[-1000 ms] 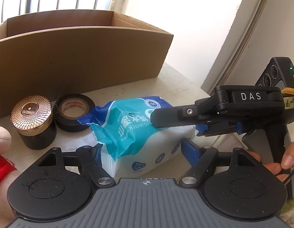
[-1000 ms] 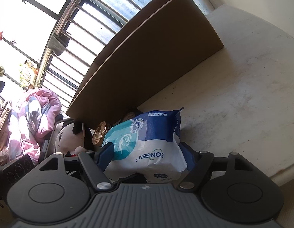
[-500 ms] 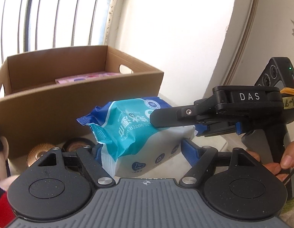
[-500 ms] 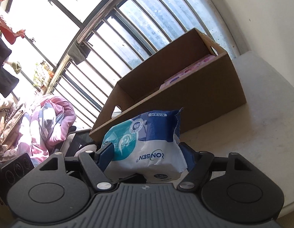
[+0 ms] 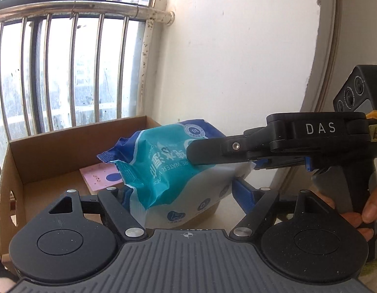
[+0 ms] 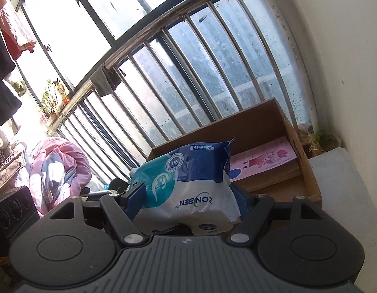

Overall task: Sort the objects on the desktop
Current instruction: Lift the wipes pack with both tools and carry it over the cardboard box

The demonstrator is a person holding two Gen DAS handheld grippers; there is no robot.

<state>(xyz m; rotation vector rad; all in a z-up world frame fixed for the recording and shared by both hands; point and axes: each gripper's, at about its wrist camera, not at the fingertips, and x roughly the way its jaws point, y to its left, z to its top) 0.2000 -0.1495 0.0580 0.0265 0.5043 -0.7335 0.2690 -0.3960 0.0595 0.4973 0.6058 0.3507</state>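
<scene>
Holding one pack of wet wipes (image 5: 173, 171) between them, both grippers have it raised in the air at the near wall of the cardboard box (image 5: 54, 146). At far left the box stands open under the window bars (image 5: 74, 73), a hand-hole in its left wall. Its floor carries one item only that can be seen, a flat pink packet (image 5: 100, 177) lying toward the back right.

At centre, the left gripper (image 5: 182, 195) is clamped on the pack's lower end; its blue pads press the white wrapper from both sides. To the right, the right gripper (image 5: 227, 157) comes in sideways and is closed on the pack's other end, one finger (image 5: 213, 151) across the printed face. The right wrist view confirms that grip, pack (image 6: 188, 185) squeezed between the pads. A hand (image 5: 369, 207) shows at the far right on that tool's handle.

Step in hand, as judged: carrying the pack to the box. The next move calls for bringing it over the near wall and lowering it onto bare floor beside the packet, both grippers travelling together so the soft wrapper neither twists nor slips, then releasing both ends only once it rests.
</scene>
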